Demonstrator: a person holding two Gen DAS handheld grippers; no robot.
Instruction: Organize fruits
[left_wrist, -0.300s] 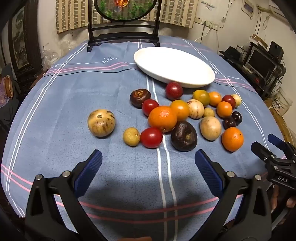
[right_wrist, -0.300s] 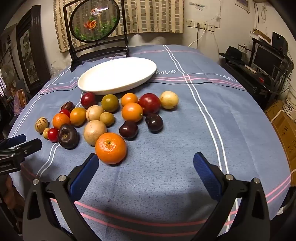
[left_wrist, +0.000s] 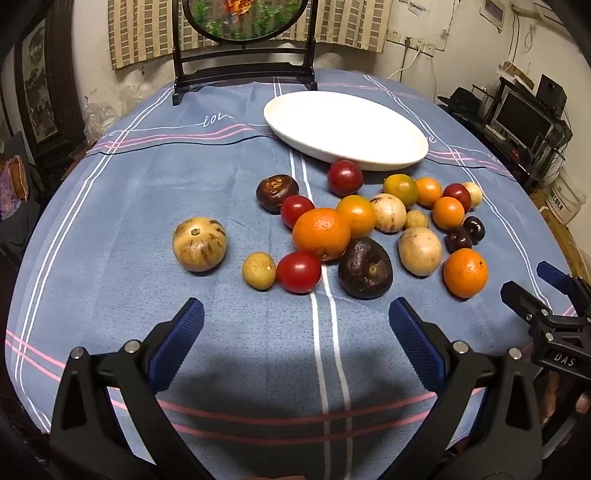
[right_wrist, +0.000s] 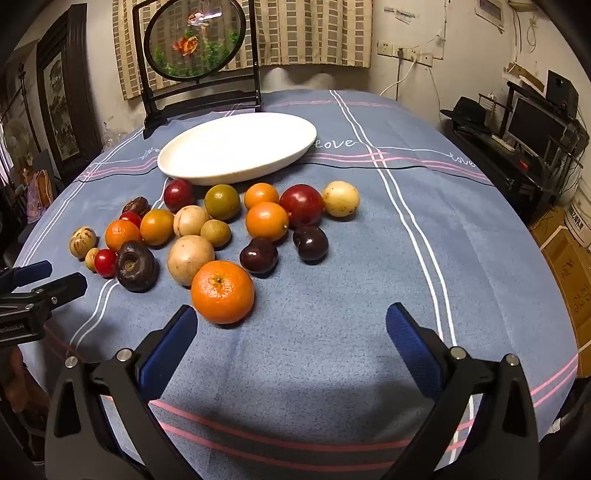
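Several fruits lie loose on the blue tablecloth (left_wrist: 129, 206) in front of an empty white oval plate (left_wrist: 343, 125) (right_wrist: 236, 147): oranges, red tomatoes, dark plums, pale round fruits. A speckled tan fruit (left_wrist: 199, 243) sits apart at the left. My left gripper (left_wrist: 295, 332) hovers open over bare cloth, just short of a red tomato (left_wrist: 298, 272) and a dark purple fruit (left_wrist: 365, 267). My right gripper (right_wrist: 290, 336) is open too, its left pad close beside a big orange (right_wrist: 222, 291). Neither gripper has anything between its pads.
A black-framed round ornament stand (right_wrist: 195, 55) rises behind the plate at the table's far edge. Shelves with electronics (right_wrist: 535, 125) stand to the right of the table, cardboard boxes (right_wrist: 569, 258) below them. Each gripper shows at the side of the other's view.
Both views have edged slightly closer to the fruit. Nothing was picked up or shifted.
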